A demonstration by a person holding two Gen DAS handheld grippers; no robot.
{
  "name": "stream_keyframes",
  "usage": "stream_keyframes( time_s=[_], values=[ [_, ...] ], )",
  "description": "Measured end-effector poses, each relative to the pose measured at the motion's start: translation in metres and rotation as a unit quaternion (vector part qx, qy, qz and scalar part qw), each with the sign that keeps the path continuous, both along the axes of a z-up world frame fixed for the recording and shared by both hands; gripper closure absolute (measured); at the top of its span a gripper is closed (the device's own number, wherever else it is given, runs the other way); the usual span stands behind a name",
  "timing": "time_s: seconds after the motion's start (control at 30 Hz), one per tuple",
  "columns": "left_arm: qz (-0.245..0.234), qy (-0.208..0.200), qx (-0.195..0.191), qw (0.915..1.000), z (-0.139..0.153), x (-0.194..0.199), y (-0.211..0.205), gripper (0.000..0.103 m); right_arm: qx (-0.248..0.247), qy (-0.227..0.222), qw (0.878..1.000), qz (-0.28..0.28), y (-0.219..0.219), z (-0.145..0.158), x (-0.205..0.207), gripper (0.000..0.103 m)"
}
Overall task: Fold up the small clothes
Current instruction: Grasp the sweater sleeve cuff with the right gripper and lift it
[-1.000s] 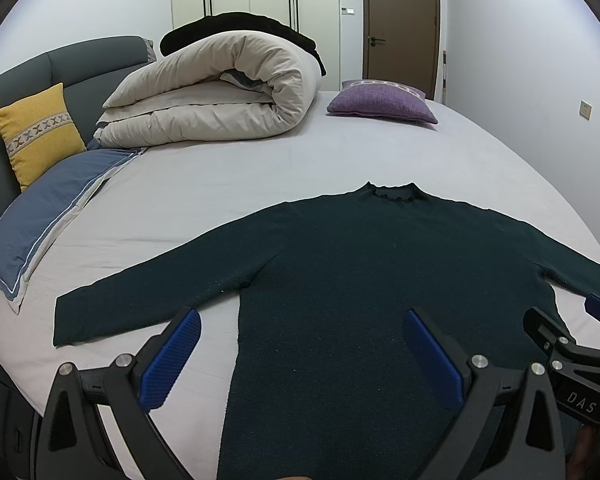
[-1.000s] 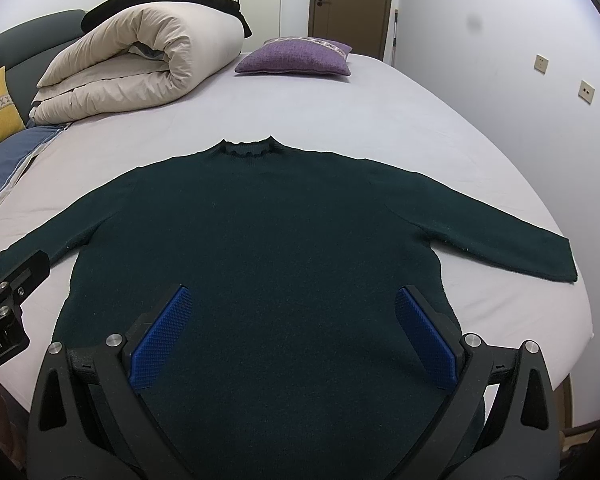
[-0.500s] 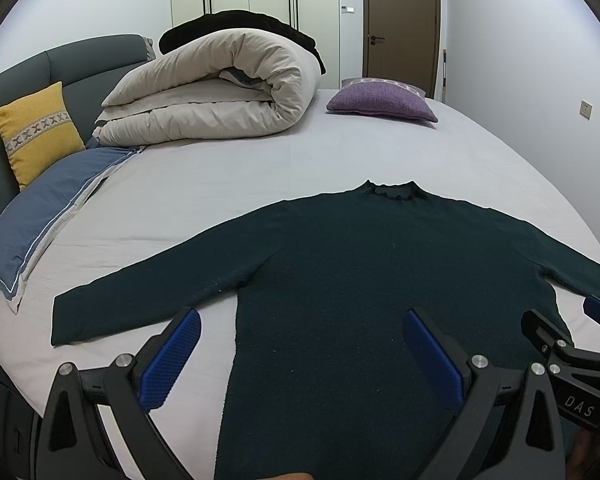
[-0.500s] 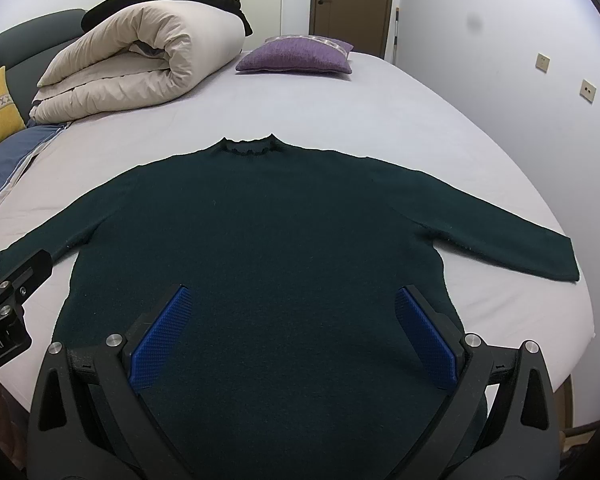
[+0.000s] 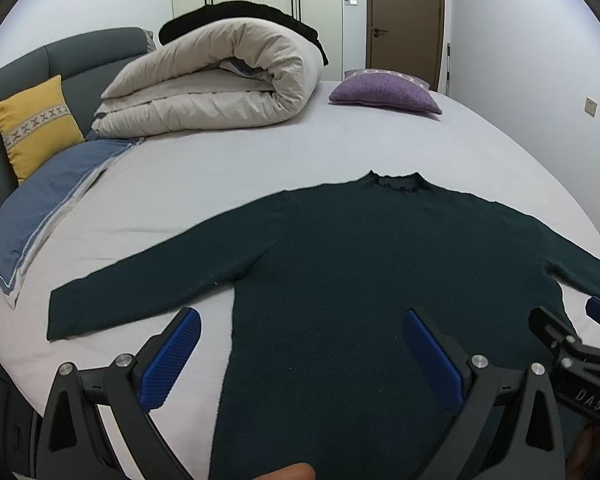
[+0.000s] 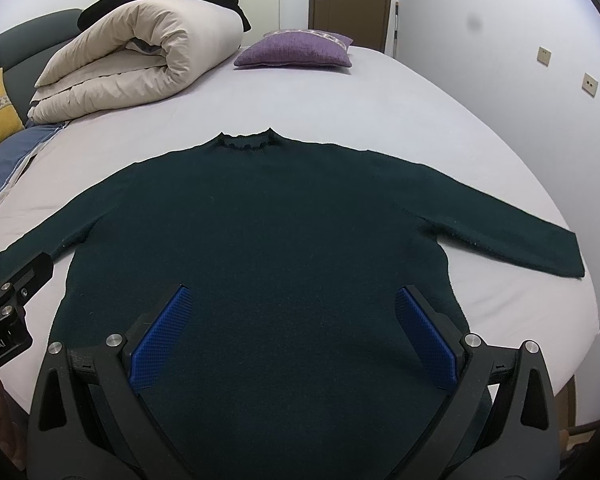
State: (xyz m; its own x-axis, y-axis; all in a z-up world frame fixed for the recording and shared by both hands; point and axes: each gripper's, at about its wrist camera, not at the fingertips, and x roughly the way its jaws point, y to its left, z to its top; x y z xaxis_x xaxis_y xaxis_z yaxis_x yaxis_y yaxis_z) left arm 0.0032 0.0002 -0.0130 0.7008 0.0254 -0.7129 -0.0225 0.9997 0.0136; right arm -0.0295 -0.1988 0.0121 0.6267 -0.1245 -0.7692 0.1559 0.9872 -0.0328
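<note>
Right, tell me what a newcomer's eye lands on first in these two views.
First, the dark green sweater spread flat across the near part of the bed, both sleeves out and its collar pointing away. Behind it, a rolled beige duvet lies by the headboard, with a purple cushion to its right. Close up, the left gripper and right gripper hover wide open over the sweater's hem end.

Dark green sweater (image 6: 260, 232) flat on the bed (image 6: 400, 100), sleeves outspread, beneath the right gripper's (image 6: 296, 340) wide-apart blue fingers (image 6: 162, 338).
</note>
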Motion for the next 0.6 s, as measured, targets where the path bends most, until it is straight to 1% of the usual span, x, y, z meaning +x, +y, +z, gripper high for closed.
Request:
stream_keyframes(
  time_s=[0.13,0.23,0.3,0.33,0.37,0.4,0.43,0.47,0.5,0.53,0.57,0.6],
  values=[
    [-0.007,0.014,-0.025,0.9996,-0.005,0.005,0.002,0.0,0.037,-0.022,0.999,-0.011,-0.039,0.003,0.0,0.0],
    [-0.012,0.016,-0.039,0.999,-0.009,0.01,0.001,0.0,0.104,-0.055,0.991,-0.07,-0.115,0.005,-0.008,0.0],
    [-0.016,0.027,-0.054,0.9981,-0.012,0.016,0.001,0.0,0.158,-0.071,0.977,-0.122,-0.176,0.0,-0.018,0.001],
    [-0.019,0.035,-0.066,0.9971,-0.014,0.021,0.002,0.0,0.186,-0.08,0.968,-0.15,-0.209,-0.004,-0.024,0.004],
    [-0.022,0.044,-0.082,0.9955,-0.016,0.025,0.002,0.0,0.219,-0.09,0.954,-0.184,-0.249,-0.01,-0.033,0.007],
    [-0.027,0.051,-0.105,0.9928,-0.019,0.031,0.002,0.0,0.251,-0.099,0.938,-0.217,-0.285,-0.019,-0.043,0.015],
    [-0.029,0.052,-0.119,0.9911,-0.02,0.034,0.002,0.0,0.279,-0.104,0.921,-0.252,-0.318,-0.028,-0.053,0.02],
    [-0.031,0.052,-0.13,0.9897,-0.022,0.038,0.001,0.0,0.304,-0.112,0.901,-0.289,-0.352,-0.039,-0.066,0.022],
    [-0.033,0.048,-0.139,0.9885,-0.024,0.043,-0.001,0.0,0.328,-0.125,0.877,-0.327,-0.387,-0.05,-0.081,0.026],
    [-0.034,0.042,-0.14,0.9886,-0.025,0.044,-0.004,0.0,0.337,-0.131,0.866,-0.346,-0.407,-0.057,-0.091,0.032],
    [-0.036,0.031,-0.138,0.9893,-0.024,0.046,-0.009,0.0,0.347,-0.132,0.852,-0.37,-0.433,-0.067,-0.1,0.034],
    [-0.038,0.017,-0.135,0.9899,-0.024,0.049,-0.014,0.0,0.352,-0.132,0.844,-0.383,-0.448,-0.073,-0.105,0.037]
  ],
)
